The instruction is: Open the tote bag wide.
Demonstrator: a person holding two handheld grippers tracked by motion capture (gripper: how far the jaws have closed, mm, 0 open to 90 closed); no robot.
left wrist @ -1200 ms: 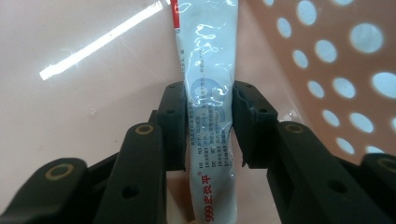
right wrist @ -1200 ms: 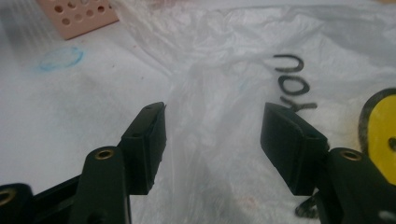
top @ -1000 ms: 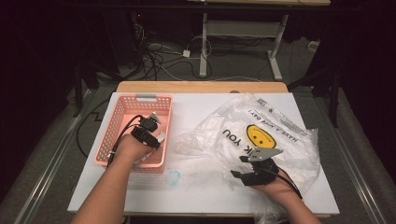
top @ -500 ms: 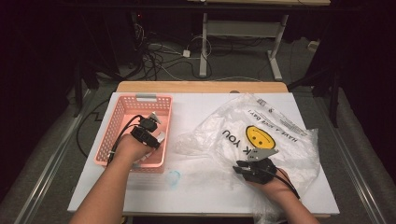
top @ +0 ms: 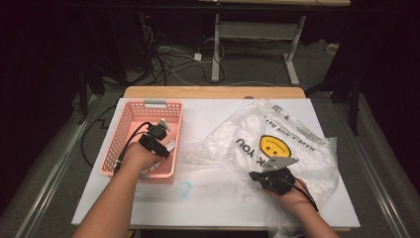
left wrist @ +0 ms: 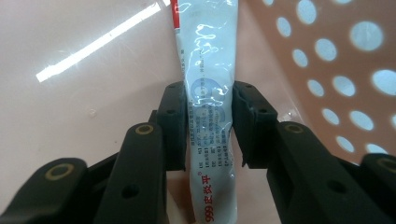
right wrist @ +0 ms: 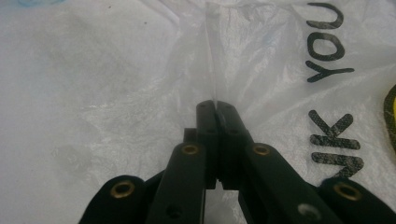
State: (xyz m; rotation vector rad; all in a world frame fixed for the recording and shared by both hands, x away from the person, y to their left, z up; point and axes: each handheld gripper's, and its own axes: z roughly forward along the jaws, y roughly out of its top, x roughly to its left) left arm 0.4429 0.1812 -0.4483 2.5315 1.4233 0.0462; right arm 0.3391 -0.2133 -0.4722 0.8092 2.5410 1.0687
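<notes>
Lab or recording-studio setup, not a home. White-topped table (top: 213, 129) on a wooden board, dark surroundings all round. At 12 o'clock, tangled cables (top: 168, 62) and a power adapter (top: 197, 56) on grey floor, plus white metal desk legs (top: 255, 34). Metal floor rails (top: 54, 173) at 9 and 3 o'clock.

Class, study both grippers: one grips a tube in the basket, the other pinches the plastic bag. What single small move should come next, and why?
Probably lift the right gripper a little to raise the fold of the plastic bag and open it. Its jaws have just been closing and now pinch the film, while the left gripper already clamps the tube in the pink basket, ready to carry across.
</notes>
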